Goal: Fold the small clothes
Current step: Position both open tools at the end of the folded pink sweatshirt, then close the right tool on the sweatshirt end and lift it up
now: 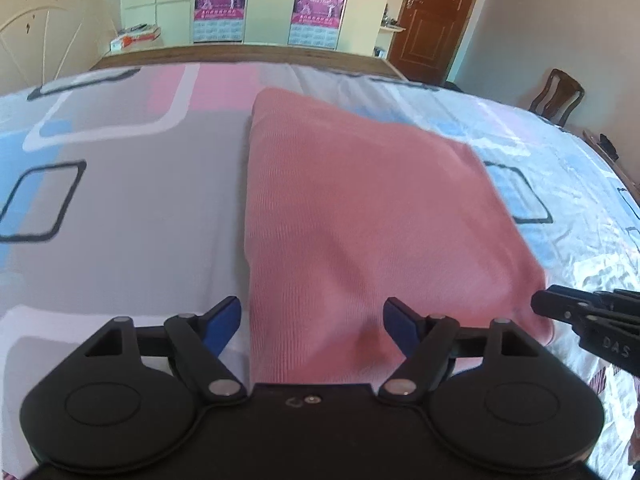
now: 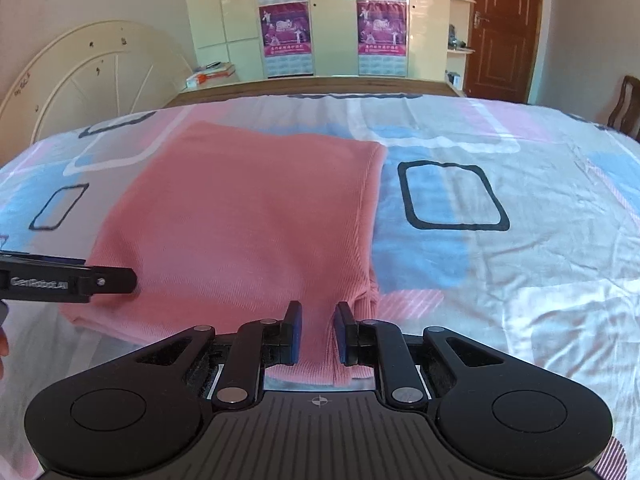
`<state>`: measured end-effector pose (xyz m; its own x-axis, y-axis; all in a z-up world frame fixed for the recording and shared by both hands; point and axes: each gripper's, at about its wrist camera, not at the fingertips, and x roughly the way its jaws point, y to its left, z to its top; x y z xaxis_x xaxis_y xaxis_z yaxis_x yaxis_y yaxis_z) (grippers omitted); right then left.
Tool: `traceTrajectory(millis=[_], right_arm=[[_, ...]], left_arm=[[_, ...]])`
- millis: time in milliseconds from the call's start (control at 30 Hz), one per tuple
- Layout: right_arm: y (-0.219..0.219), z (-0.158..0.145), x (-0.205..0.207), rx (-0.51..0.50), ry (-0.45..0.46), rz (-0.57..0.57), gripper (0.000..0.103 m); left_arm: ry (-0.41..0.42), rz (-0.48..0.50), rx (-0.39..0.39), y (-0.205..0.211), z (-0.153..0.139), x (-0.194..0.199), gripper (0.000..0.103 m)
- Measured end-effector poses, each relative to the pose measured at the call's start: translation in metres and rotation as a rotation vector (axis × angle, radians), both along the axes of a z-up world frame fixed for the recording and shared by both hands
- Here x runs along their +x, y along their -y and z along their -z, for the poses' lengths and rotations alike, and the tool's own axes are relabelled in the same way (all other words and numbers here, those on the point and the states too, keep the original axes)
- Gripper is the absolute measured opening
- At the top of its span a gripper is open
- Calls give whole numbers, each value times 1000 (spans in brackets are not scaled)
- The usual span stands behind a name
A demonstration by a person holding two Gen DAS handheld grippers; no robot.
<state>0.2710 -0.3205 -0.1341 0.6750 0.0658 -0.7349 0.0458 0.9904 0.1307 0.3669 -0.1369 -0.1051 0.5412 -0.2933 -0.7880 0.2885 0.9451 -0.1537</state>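
1. Left wrist view, nearest first: the left tool (image 1: 312,322) has its blue pads wide apart and grips nothing. It hangs low over the near left edge of the pink garment (image 1: 352,208); whether it touches the cloth cannot be told.
2. In the right wrist view, the right tool (image 2: 316,330) is narrowed but not closed. A strip of the garment's near right corner lies between its pads, with a gap on each side — so it looks poised around the fabric rather than clamped on it.
3. The garment lies on the bed (image 2: 500,280) as a flat, roughly rectangular stack with layered edges, so it appears already folded at least once. The step in hand seems to be taking the near edge at both corners for another fold.
4. The next move probably calls for both tools to close on all layers at the near edge, then lift and carry it toward the far edge evenly — a one-sided pull could skew the stack.
5. Farther off stand a headboard (image 2: 100,76), wardrobe doors with posters (image 2: 286,30), a brown door (image 2: 504,28) and a chair (image 1: 558,96) beside the bed. Nothing lies across the fold's path on the patterned sheet.
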Motion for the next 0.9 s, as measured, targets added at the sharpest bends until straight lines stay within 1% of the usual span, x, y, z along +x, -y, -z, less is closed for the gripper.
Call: traceTrajectory(millis=[33,67,100,167,333,467,533,700,800,900], right_arm=[[3,-1,2,15,1,11,26],[6,-2,4,23,5,23,41],[8,-4,5,30,12,32,51],[12,-8,10,36,26,38,51],[21,-12,29,76,26,43,53],[30,-10,46,112,18,46,65],[34,-6,55,136,4,48,67],[48,10,79,207,-39,68,68],[59,22,90,267,-68,74,68],[65,32,97,332,-77,67,68]], left_arm=[[6,5,0,0,-3,1,82],[12,10,2,0,-5,3,83],[18,10,4,0,-7,5,84],[16,1,0,0,-9,13,84],[-3,-29,-18,-5,-7,36,84],[-17,-34,-33,-6,-2,56,85],[-27,-30,-40,-5,1,66,89],[-56,-6,-68,-1,13,83,93],[-78,11,-103,0,20,91,92],[-113,17,-155,0,29,97,88]])
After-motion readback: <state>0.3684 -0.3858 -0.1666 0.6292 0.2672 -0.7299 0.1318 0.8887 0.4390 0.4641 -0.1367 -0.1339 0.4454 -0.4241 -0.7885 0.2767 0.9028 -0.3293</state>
